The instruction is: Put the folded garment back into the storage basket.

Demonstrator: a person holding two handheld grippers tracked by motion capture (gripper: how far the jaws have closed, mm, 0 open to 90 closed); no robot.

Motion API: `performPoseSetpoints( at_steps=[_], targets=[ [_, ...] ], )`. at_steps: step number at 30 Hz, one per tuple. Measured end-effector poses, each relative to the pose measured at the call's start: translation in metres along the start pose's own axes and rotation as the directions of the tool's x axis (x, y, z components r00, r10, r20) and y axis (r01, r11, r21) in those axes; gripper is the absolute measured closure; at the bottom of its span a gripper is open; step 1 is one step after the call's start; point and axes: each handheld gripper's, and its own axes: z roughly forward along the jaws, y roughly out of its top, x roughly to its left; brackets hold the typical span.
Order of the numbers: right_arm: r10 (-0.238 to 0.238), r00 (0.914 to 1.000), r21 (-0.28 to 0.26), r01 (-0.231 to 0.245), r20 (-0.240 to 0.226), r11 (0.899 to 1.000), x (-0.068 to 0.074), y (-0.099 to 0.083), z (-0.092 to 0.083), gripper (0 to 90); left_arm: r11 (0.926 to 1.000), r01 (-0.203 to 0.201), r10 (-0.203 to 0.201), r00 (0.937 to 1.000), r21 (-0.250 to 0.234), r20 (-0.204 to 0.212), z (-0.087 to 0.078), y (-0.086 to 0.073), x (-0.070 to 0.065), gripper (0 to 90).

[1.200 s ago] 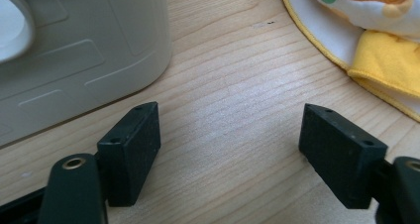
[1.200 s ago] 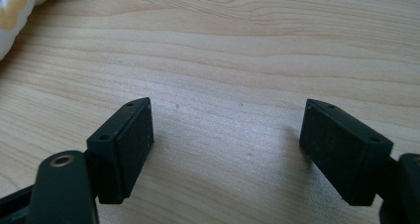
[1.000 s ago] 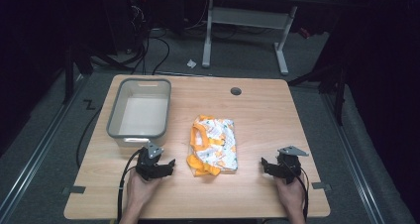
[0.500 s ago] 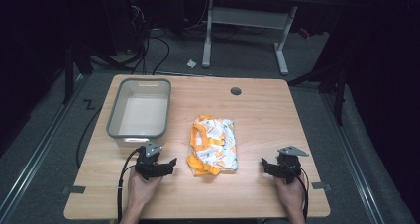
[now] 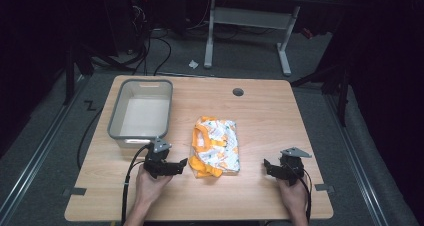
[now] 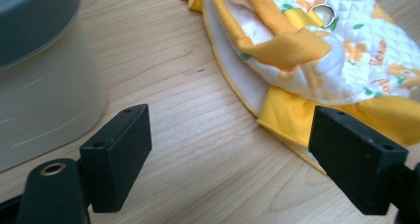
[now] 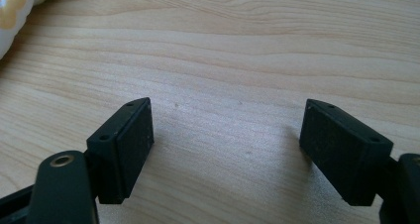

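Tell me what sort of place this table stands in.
Probably a lab or workshop set up for recording, not a home. A bare wooden table stands on grey carpet, with loose cables trailing across the floor and a metal-legged desk behind, all in a dark room.

floor: grey carpet (image 5: 240, 66) | behind: white-legged desk (image 5: 247, 16) | room: dark

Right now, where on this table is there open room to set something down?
Bare wood lies right of the quilted orange-and-white fabric bag, reaching the table's right edge, and along the far edge around the round cable hole. The left is crowded: the grey plastic bin sits beside the bag.
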Motion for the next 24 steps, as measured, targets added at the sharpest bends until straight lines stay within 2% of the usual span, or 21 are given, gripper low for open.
performPoseSetpoints(
  at_steps=[14, 24],
  targets=[
    [-0.001, 1.0000, -0.001, 0.001, 0.001, 1.000, 0.000, 0.000, 0.000, 21.2, 0.9994, -0.032, 0.031, 0.9994, 0.017, 0.017, 0.010, 0.017, -0.016, 13.0],
    [-0.001, 1.0000, -0.001, 0.001, 0.001, 1.000, 0.000, 0.000, 0.000, 21.3, 0.9995, -0.020, 0.020, 0.9996, 0.025, 0.021, 0.019, 0.032, -0.021, 10.7]
  ],
)
